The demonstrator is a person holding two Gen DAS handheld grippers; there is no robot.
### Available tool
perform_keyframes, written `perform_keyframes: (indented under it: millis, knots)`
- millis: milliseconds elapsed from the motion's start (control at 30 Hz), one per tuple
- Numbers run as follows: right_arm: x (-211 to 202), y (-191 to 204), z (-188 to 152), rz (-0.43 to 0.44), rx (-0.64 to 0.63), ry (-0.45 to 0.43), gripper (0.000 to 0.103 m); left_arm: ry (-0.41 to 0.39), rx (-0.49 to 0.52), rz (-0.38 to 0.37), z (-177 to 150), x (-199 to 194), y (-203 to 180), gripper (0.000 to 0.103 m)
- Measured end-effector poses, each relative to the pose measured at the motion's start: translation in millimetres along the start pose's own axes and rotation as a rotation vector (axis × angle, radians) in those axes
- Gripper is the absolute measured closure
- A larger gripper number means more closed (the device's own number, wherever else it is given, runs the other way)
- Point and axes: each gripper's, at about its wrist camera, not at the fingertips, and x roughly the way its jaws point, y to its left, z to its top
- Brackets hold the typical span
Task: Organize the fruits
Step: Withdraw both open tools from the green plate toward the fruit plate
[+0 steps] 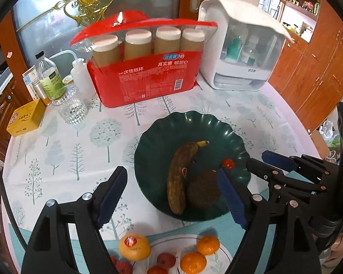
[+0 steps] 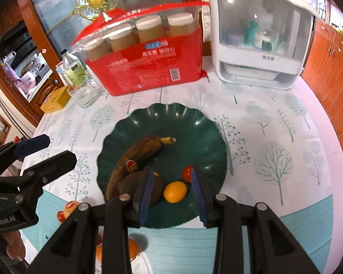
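On the red pack of paper cups [image 1: 146, 75] the white print reads "一次性纸杯"; the banana [image 1: 178, 178] carries a small red sticker, too blurred to read. It lies in the green plate [image 1: 194, 125] beside a dark round fruit [image 1: 203, 191], maybe an avocado, a cherry tomato [image 1: 228, 163] and a small yellow fruit [image 2: 175, 191]. The left gripper [image 1: 171, 196] stands wide apart, holding nothing. The right gripper [image 2: 171, 194] has its jaws parted and empty above the yellow fruit.

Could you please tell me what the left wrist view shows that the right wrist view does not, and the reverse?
Only the left wrist view shows the white plate holding round orange mandarins and small red fruits. Only the right wrist view shows the small yellow-orange oval fruit lying between the right gripper and its open fingers. Both show the scalloped dark green plate, browned banana, dark round fruit and tiny red tomato.
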Motion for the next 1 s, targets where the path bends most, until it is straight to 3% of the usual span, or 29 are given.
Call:
perform_keyframes:
  millis: [433,567,867,1000]
  knots:
    - [-66.5,25.0,-15.4,0.029,-0.004,-0.065,0.068,-0.032,-0.037,0.024,-22.9,-72.0,11.5,0.014]
    - [-79.2,34.2,-22.4,0.045,-0.010,-0.070,0.063,-0.056,-0.046,0.044,-33.6,-93.7,16.2,0.013]
    - [-109.9,61.3,-44.7,0.088,-0.082,-0.080,0.060,-0.092,-0.074,0.054,-65.3,-135.5,21.6,0.013]
    - [-116.3,70.0,-55.3,0.104,-0.119,-0.075,0.057,-0.099,-0.073,0.100,-81.8,-150.3,20.9,0.013]
